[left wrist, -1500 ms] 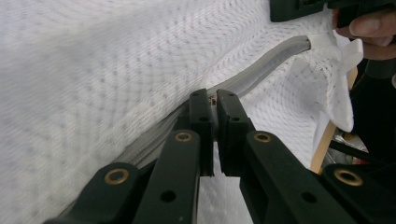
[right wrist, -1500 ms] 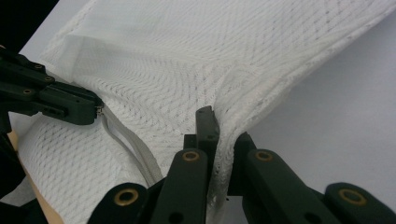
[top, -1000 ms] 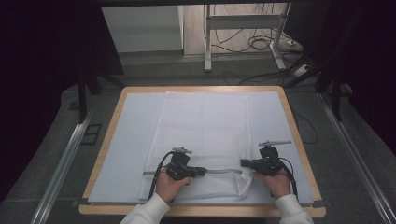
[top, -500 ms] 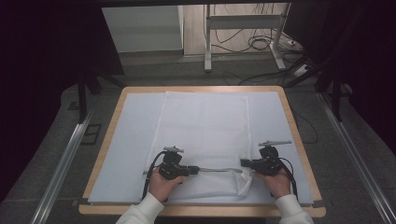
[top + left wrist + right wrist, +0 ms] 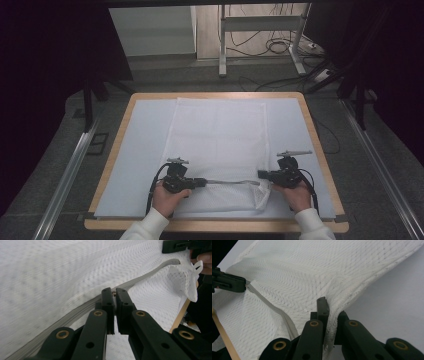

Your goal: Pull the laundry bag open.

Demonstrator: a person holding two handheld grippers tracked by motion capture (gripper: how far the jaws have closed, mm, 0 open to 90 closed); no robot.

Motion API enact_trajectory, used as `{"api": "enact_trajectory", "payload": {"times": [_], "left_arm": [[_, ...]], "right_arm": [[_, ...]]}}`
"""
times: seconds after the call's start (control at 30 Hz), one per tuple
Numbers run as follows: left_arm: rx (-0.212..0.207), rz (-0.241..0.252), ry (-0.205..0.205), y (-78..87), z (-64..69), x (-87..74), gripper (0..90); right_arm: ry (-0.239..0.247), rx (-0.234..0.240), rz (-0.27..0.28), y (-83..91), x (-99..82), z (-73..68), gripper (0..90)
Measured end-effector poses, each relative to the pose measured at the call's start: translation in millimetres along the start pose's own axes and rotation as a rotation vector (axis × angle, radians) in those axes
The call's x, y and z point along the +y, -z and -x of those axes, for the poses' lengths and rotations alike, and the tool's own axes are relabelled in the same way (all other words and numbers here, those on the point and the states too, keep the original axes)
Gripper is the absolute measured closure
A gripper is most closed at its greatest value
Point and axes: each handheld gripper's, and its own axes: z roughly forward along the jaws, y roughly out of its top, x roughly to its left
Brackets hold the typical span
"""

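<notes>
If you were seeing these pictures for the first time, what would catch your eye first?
A white mesh bag lies flat in the middle of the pale table. Near its front edge, the left gripper pinches the grey zipper, while the right gripper clamps the bag's bunched corner.

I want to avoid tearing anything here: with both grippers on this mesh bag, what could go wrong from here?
1. The left gripper pinches the small zipper pull at its very tips, so it may slip off.
2. The right gripper clamps bunched mesh bag fabric; a hard pull along the zipper could stretch or snag the netting.
3. The near edge sits close to the table rim, so the bag might slide off.
</notes>
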Motion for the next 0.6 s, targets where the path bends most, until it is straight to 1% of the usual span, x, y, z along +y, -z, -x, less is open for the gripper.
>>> {"api": "enact_trajectory", "payload": {"times": [0.03,0.13,0.27,0.43,0.6], "left_arm": [[0.001,0.001,-0.005,0.9,-1.2,-0.2,86.6],[0.005,0.009,0.009,4.3,-4.2,-1.2,86.5],[0.007,0.005,0.009,6.3,-6.3,-1.8,86.5],[0.012,0.0,0.01,7.7,-7.6,-3.0,86.5],[0.012,0.008,0.027,12.2,-11.4,-4.1,86.5]], "right_arm": [[0.0,-0.001,0.001,0.1,0.0,0.1,87.8],[0.002,-0.004,0.001,0.5,0.1,0.5,87.8],[0.006,-0.015,-0.006,-0.2,0.1,0.5,87.8],[0.005,-0.012,-0.003,-0.2,-0.1,0.3,87.8],[0.007,-0.009,-0.003,0.3,0.0,1.3,87.8]]}}
